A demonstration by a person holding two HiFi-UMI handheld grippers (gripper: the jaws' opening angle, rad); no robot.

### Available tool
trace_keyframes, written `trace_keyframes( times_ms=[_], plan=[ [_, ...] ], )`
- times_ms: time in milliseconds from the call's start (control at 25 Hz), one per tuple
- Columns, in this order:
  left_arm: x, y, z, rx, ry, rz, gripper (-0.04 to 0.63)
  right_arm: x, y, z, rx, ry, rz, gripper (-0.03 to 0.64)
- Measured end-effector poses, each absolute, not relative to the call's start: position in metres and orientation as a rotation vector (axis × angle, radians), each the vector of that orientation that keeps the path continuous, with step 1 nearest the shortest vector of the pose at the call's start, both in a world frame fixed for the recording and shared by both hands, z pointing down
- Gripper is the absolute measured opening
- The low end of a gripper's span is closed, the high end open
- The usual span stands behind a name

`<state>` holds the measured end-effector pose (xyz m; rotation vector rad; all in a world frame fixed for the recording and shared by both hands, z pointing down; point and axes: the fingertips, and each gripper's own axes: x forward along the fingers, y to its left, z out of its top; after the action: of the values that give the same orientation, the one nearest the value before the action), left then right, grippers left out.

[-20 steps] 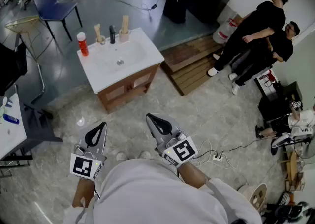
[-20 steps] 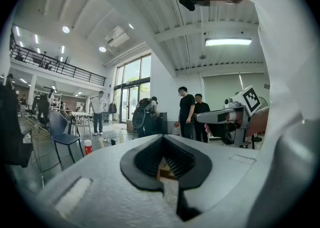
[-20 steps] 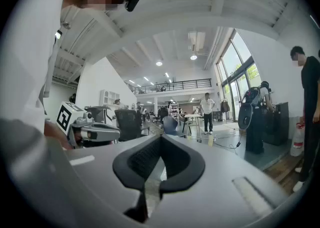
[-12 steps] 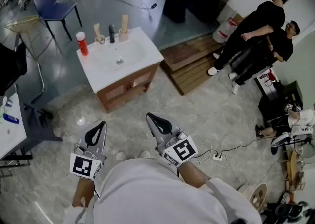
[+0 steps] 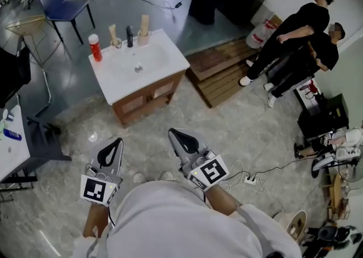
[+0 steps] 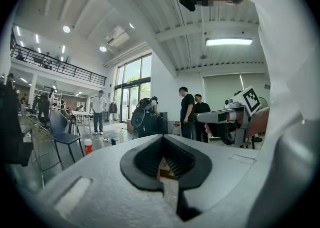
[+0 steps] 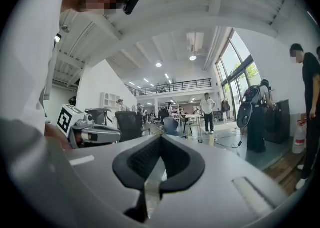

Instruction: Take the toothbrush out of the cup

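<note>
Where speckled floor (image 5: 249, 126) begins, white sink cabinet (image 5: 113, 85) bears cup (image 5: 144, 39).

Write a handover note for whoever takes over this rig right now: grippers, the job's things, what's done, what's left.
Left gripper: shut, empty, held level near the body.
Right gripper: shut, empty, level.
Things: the sink cabinet stands ahead across the floor, likely out of reach from here. At its back edge are a red bottle, a cup, a black tap and a second cup. Each cup holds an upright tan stick; which one is the toothbrush is too small to tell.
Done: nothing yet.
Left: step up, open a gripper, grasp the toothbrush, lift it out.
</note>
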<state>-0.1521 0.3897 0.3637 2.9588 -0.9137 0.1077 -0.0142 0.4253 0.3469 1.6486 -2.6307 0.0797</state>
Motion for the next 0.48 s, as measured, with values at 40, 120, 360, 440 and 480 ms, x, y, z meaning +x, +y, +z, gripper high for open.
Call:
trace_keyframes(
  times_ms=[40, 120, 360, 440, 480],
  plan=[
    [-0.154, 0.389, 0.364, 2.958, -0.914, 0.108, 0.003, -0.015, 0.425, 0.347, 1.648, -2.631, 0.080, 0.000],
    [-0.157, 0.387, 0.364, 2.958, -0.915, 0.105, 0.003, -0.018, 0.423, 0.347, 1.648, -2.630, 0.079, 0.000],
    [-0.170, 0.377, 0.367, 2.965, -0.891, 0.097, 0.003, -0.032, 0.413, 0.349, 1.665, -2.619, 0.072, 0.000],
    [-0.175, 0.373, 0.368, 2.969, -0.878, 0.093, 0.003, -0.038, 0.410, 0.349, 1.675, -2.613, 0.075, 0.000],
    [-0.178, 0.371, 0.368, 2.972, -0.873, 0.091, 0.003, -0.042, 0.409, 0.350, 1.680, -2.610, 0.075, 0.000]
  ],
)
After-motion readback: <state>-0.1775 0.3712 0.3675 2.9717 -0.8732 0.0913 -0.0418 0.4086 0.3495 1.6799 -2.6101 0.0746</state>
